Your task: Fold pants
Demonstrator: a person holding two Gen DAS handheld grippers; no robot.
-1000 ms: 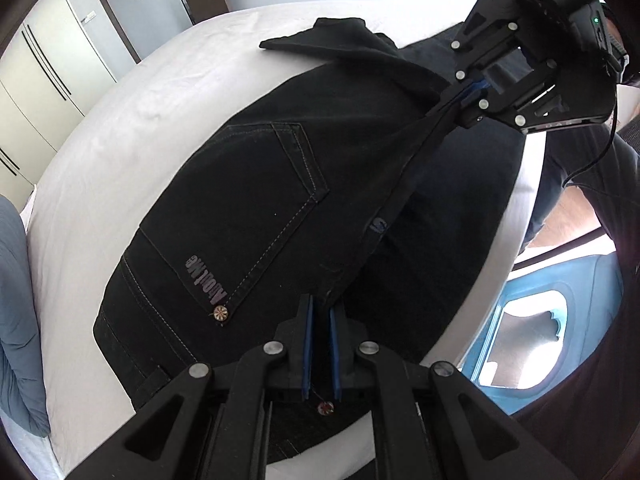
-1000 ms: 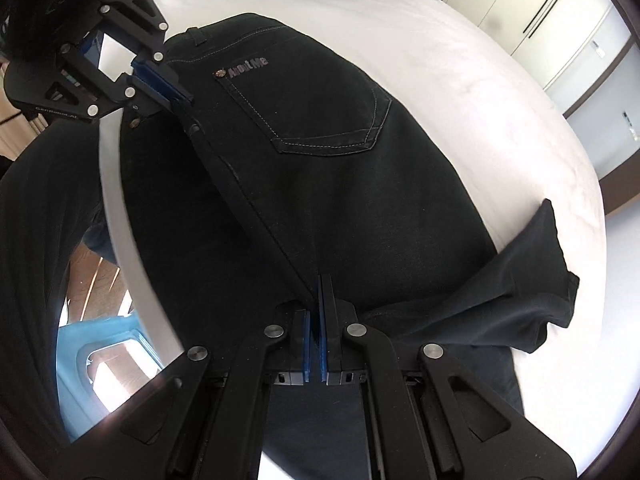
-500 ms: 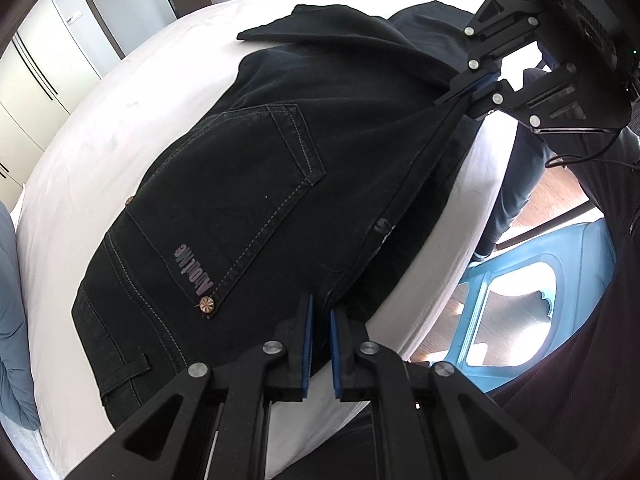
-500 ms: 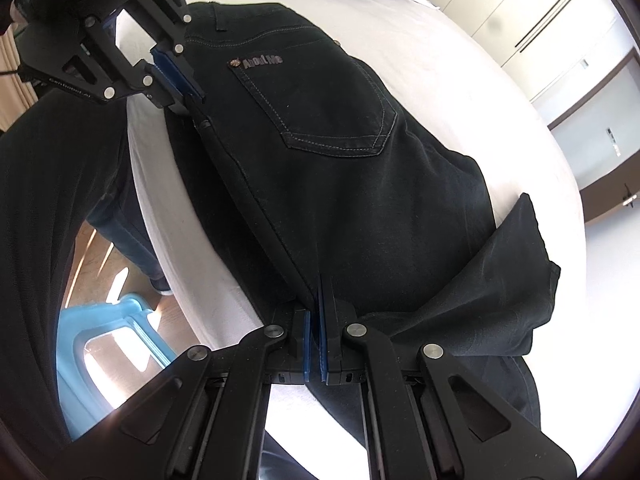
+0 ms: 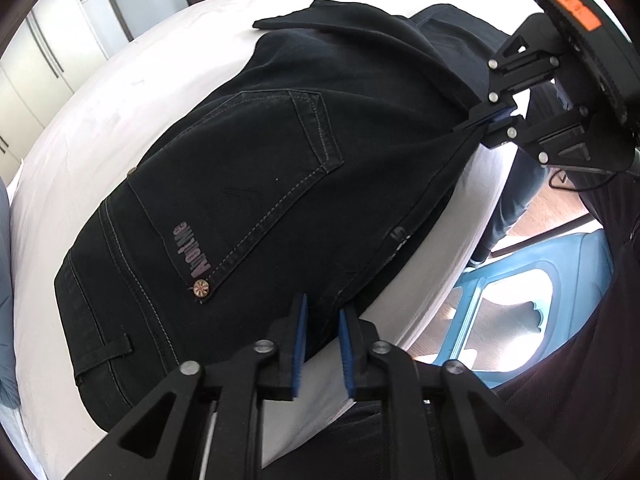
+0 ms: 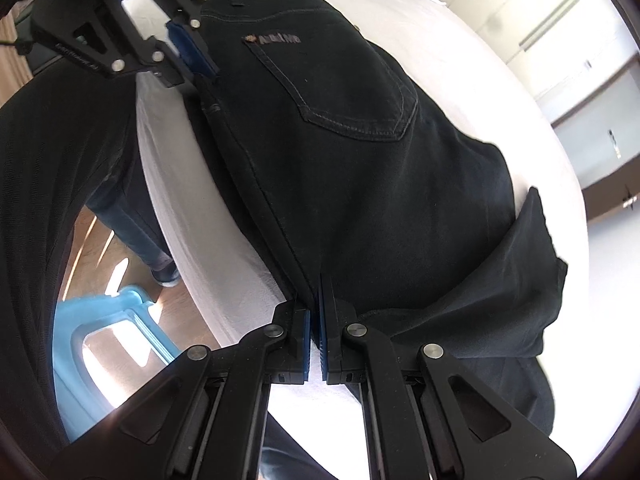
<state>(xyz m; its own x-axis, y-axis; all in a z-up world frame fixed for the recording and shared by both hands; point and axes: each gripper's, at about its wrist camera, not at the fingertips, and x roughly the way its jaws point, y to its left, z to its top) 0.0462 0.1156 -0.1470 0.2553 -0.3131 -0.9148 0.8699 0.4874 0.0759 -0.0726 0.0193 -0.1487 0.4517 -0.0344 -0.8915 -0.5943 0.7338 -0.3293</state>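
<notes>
From the left wrist view, the black pants (image 5: pixel 256 184) lie on the white bed (image 5: pixel 100 128), back pocket up, and their near side runs right along the bed's edge. The left gripper (image 5: pixel 322 344) has just been opening: its blue pads stand apart with the waist end of the pants' edge in the gap, and neither pad looks pressed on it. Further along the same edge, the right gripper (image 5: pixel 490 118) is pinched on the cloth. Past the bed's edge there is wood floor and a blue plastic stool (image 5: pixel 516 312) close by. On the far side of the pants the bed is bare and white, with lots of room. From the right wrist view, the right gripper (image 6: pixel 315 328) is clamped tight on the pants (image 6: pixel 360 184) at the seam near the bed's (image 6: pixel 480 80) edge. A loose flap of pant leg is folded over beside it. The left gripper (image 6: pixel 192 54) sits at the waist end, pads parted.
</notes>
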